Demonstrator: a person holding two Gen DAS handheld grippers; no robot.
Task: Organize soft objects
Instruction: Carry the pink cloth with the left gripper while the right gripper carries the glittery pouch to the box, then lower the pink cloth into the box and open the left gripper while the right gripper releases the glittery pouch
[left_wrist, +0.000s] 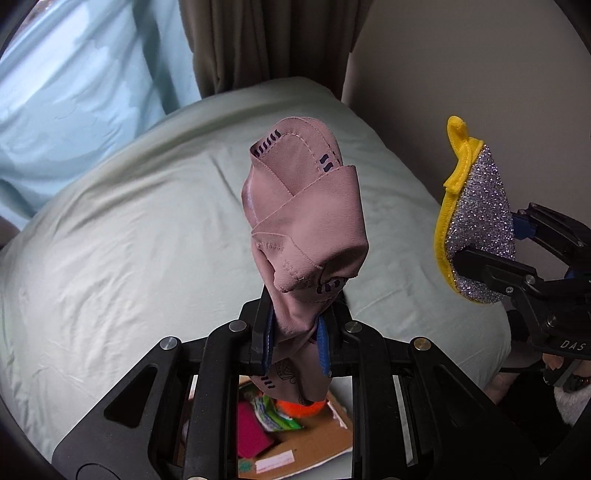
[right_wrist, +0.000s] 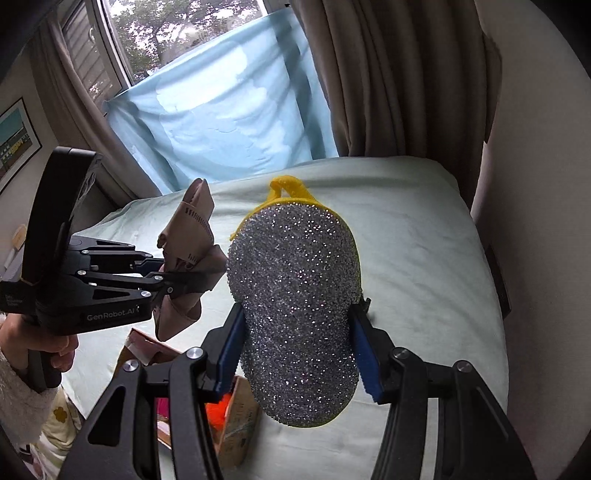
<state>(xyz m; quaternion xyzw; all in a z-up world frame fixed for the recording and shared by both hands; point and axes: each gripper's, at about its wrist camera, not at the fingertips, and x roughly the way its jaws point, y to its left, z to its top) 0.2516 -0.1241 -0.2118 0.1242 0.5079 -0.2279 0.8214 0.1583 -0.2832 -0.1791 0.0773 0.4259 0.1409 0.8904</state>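
Left wrist view: left tongs (left_wrist: 295, 332) pinch a crumpled dusty-pink fabric cloth with dark stitch marks (left_wrist: 303, 229), held up above the pale green bed sheet (left_wrist: 110, 258). Right tongs (right_wrist: 299, 354) clamp a silver glitter scrubbing sponge with yellow edging and loop (right_wrist: 295, 310), also in the air over the bed. Open cardboard box (left_wrist: 314, 439) sits below, with a magenta block (left_wrist: 251, 432) and an orange ball (left_wrist: 301, 408) inside. Looks like the carry step, both items lifted. Next, probably: lower each over the box, then spread the tongs. Cloth hangs loose and may snag on the box edge.
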